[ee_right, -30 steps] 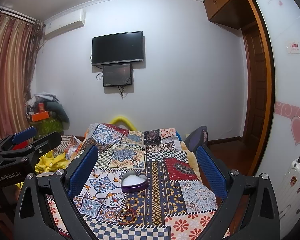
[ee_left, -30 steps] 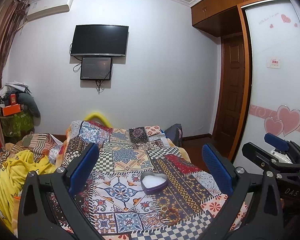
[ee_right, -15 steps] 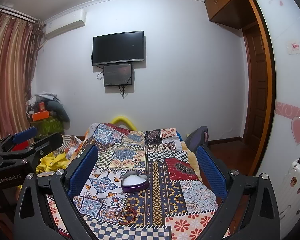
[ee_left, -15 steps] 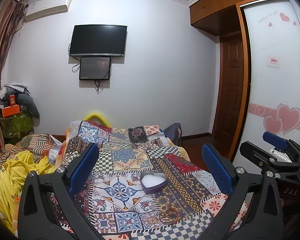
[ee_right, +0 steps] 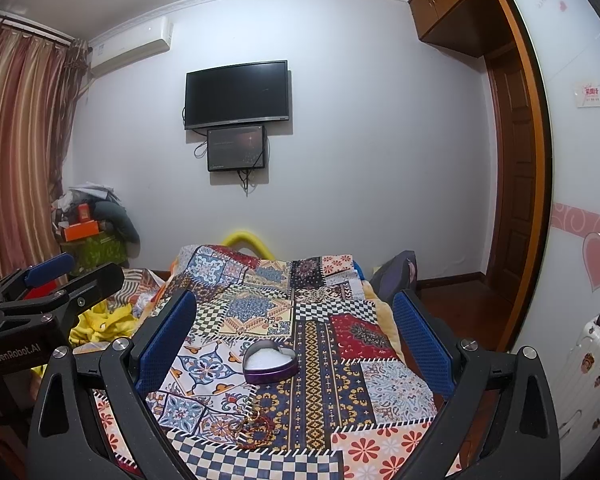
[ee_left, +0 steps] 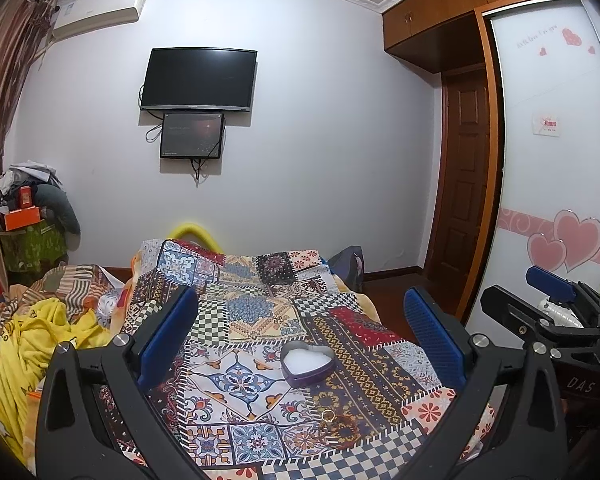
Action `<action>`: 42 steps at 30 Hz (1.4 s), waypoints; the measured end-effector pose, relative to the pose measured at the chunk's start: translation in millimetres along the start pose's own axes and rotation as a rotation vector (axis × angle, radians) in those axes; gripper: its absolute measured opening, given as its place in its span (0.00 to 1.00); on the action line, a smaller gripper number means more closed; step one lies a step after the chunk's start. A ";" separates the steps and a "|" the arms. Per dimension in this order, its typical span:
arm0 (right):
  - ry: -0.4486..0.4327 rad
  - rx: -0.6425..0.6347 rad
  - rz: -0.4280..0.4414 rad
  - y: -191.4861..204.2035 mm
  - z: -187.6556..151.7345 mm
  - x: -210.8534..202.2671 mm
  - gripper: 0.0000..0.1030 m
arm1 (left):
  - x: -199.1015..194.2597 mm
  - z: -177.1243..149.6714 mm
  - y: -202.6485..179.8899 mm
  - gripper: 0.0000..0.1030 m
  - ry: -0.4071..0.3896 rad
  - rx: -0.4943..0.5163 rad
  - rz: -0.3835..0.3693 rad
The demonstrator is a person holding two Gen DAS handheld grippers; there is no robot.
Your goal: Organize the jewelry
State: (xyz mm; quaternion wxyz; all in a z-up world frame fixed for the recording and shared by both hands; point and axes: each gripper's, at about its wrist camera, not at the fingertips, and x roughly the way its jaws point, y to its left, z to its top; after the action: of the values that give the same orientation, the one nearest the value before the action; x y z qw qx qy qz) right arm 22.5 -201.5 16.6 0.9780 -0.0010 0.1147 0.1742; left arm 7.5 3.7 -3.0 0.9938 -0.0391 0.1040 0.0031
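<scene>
Right wrist view: heart tin [ee_right: 271, 365] w/ white lining on quilt [ee_right: 340, 360], both grippers' jaws apart

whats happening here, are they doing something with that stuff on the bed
A person holds two grippers over a patchwork bedspread, set to tidy jewelry. Both the left gripper and the right gripper are open and hold nothing. An open heart-shaped box sits on the bedspread, and a small heap of jewelry, with a gold ring in it, lies loose in front of it. Nothing has been picked up yet.

"GenRobot.AI" on left gripper [ee_right: 40, 308]; perhaps "DAS".
</scene>
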 end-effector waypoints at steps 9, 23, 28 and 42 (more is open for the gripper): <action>-0.001 0.000 -0.008 0.5 -0.7 1.0 0.95 | 2.7 -1.3 0.8 1.00 0.003 -0.006 -0.001; 0.061 0.033 0.010 -10.0 -18.5 23.8 0.95 | 21.2 -13.0 10.6 1.00 0.036 -0.034 0.034; 0.146 0.051 0.004 -19.4 -36.1 46.0 0.86 | 43.2 -25.4 21.9 0.92 0.094 -0.046 0.060; 0.465 0.036 0.072 -24.4 -98.4 99.4 0.50 | 132.8 -104.0 32.3 0.58 0.480 -0.001 0.020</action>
State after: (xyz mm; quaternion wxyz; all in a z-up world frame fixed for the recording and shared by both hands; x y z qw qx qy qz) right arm 99.5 -194.7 -102.5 0.9183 -0.0195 0.3399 0.2020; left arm 115.4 27.5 -134.4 0.9406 -0.0384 0.3374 0.0039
